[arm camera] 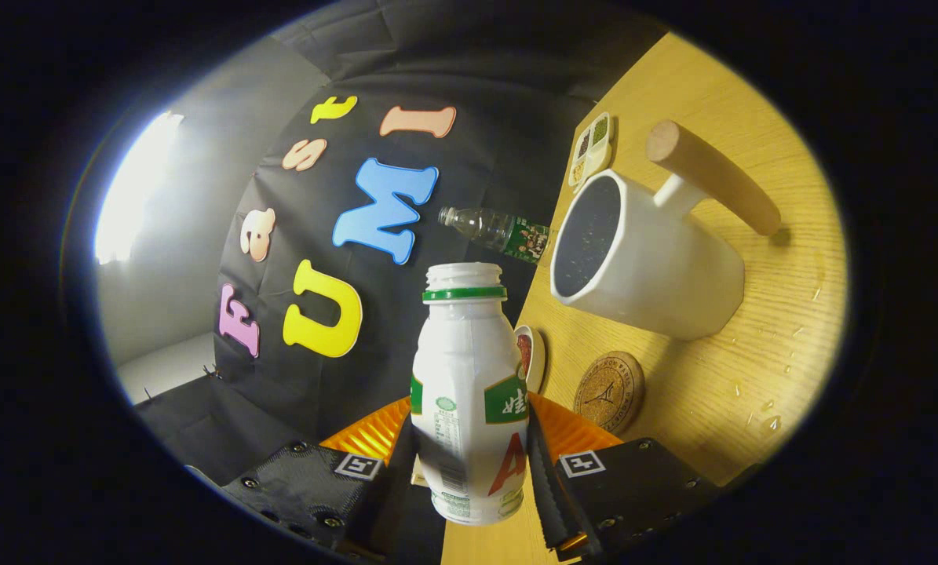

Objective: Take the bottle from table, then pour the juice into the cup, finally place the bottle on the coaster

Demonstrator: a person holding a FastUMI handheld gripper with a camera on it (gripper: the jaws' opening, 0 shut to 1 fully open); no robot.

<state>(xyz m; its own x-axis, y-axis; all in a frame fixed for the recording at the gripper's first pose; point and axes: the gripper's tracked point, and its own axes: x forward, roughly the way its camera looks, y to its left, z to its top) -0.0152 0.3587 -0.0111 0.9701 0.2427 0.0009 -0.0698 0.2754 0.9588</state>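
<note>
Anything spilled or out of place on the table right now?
Small pale flecks lie scattered on the table beside the cup, possibly droplets or crumbs. Otherwise nothing stands out: the gripper holds the open bottle.

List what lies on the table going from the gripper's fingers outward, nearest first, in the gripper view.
White juice bottle clamped between the gripper fingers → round cork coaster → white cup with wooden handle → divided condiment tray.
</note>
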